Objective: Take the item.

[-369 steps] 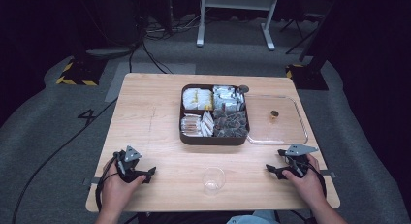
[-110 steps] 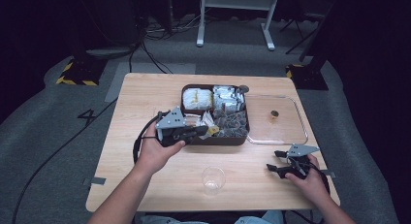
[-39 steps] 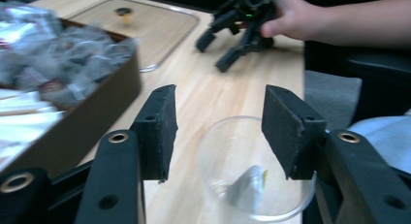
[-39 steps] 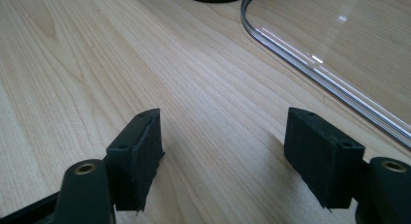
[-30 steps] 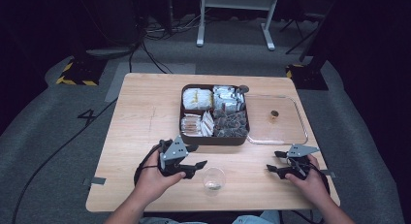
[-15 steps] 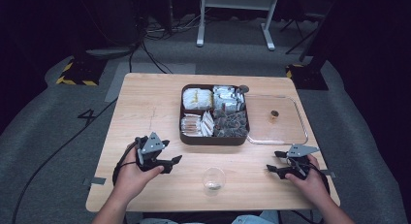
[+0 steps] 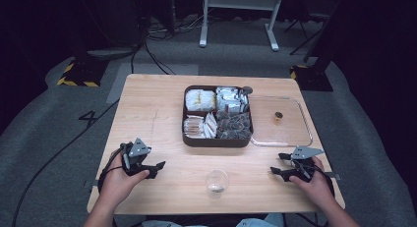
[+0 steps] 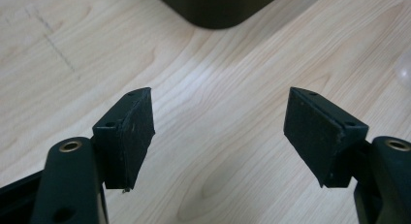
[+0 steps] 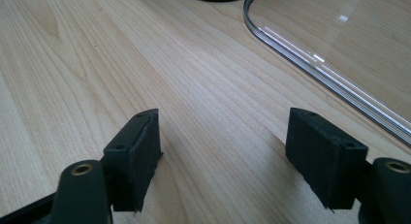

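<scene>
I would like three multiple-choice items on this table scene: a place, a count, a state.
1. Where is the clear cup?
A) inside the brown box
B) on the lid
C) on the table, in front of the box
2. How many compartments has the box?
A) four
B) two
C) six
3. The box is:
A) turned over
B) uncovered
C) covered
Answers: C, the cup stands on bare wood; A, two rows of two; B, the clear lid lies beside it.
</scene>
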Demonstrator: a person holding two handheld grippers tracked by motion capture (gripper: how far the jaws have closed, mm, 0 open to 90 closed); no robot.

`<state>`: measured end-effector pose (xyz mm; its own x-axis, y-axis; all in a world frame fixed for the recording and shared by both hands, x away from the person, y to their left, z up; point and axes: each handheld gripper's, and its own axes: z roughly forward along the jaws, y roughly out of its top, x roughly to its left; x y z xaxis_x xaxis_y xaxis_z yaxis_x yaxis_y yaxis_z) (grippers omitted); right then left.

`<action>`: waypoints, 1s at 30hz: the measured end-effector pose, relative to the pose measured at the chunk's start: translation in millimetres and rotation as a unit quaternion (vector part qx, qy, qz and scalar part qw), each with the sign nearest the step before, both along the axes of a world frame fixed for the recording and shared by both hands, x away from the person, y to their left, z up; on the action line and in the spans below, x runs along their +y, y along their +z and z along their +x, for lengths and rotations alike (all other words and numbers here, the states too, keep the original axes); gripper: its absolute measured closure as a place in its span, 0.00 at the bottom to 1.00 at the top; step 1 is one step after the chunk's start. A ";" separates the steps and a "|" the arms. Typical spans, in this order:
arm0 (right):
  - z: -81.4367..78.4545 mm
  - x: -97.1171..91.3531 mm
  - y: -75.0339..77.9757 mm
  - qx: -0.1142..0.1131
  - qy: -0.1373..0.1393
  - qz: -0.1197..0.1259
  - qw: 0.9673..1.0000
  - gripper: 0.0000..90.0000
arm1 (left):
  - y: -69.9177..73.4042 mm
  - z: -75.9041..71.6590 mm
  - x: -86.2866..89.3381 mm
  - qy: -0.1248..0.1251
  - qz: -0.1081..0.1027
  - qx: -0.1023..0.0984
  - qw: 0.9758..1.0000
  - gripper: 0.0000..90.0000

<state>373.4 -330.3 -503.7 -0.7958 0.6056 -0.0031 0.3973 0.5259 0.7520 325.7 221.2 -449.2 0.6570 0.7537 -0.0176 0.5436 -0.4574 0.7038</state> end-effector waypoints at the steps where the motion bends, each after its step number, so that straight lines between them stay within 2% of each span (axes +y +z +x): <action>1: 0.1 0.0 0.0 -0.001 0.000 0.000 1.000 0.32 | -2.4 0.1 3.0 0.001 0.004 0.001 1.000 0.30; 10: 0.0 0.0 0.0 0.000 0.000 0.000 1.000 0.32 | -23.9 -2.8 22.6 0.020 0.007 0.020 1.000 0.29; 19: 0.1 -0.1 0.0 -0.001 0.000 0.000 1.000 0.32 | -40.7 -1.1 31.8 0.032 0.041 0.031 0.998 0.27; 21: 0.0 0.0 0.0 0.000 0.000 0.000 1.000 0.32 | -45.2 0.7 33.2 0.033 0.038 0.035 0.998 0.26; 22: 0.1 0.0 0.0 0.000 0.000 0.000 1.000 0.32 | -47.3 1.2 33.8 0.036 0.030 0.037 0.998 0.25; 24: 0.1 0.0 0.0 0.000 0.000 0.000 1.000 0.32 | -49.3 2.5 35.8 0.031 0.027 0.027 0.999 0.21; 27: 0.0 0.0 0.0 0.000 0.000 0.000 1.000 0.32 | -51.0 3.2 37.1 0.033 0.026 0.024 0.999 0.17; 30: 0.0 0.0 0.0 0.000 0.000 0.000 1.000 0.32 | -55.9 4.7 36.9 0.036 0.011 0.014 0.999 0.10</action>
<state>373.4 -330.4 -503.7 -0.7959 0.6054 -0.0031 0.3972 0.5261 0.7520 330.4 258.2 -505.1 0.6008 0.7992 -0.0174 0.5944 -0.4320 0.6783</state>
